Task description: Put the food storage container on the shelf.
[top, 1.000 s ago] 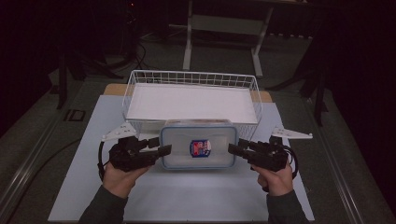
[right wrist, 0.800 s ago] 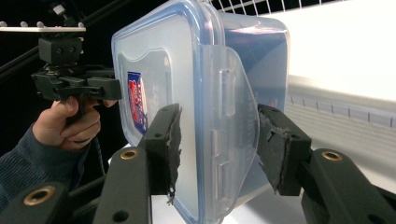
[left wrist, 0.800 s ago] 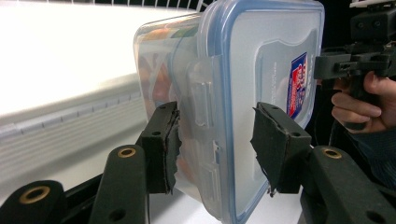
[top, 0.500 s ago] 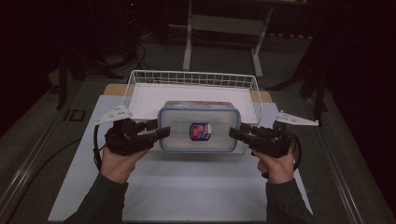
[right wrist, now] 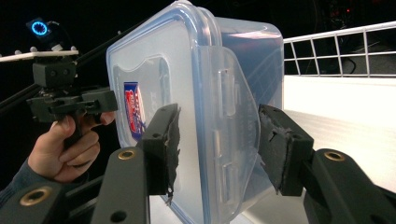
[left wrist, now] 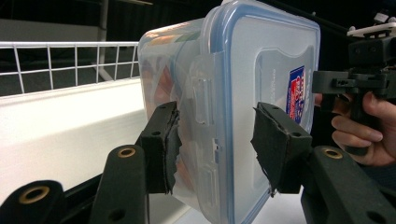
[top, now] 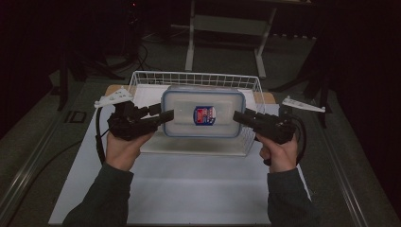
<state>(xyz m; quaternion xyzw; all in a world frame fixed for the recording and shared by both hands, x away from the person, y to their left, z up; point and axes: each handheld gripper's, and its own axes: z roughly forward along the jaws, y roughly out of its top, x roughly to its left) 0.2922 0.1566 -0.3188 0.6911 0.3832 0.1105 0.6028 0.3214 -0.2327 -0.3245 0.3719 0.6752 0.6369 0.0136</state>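
Over the front rim of the one wire basket [top: 142,78] hangs one lidded box [top: 203,115] with a single red-and-blue label, clear of the white table [top: 189,189]. Two grippers carry it: the left gripper [top: 166,116] pinches the end of the box left of the basket's middle, its jaws pressed on lid and base across the clip (the gripper views show this closely), and the right gripper [top: 239,116] pinches the opposite end likewise. A second ago the box sat low in front of the basket; now it is higher and farther toward it.
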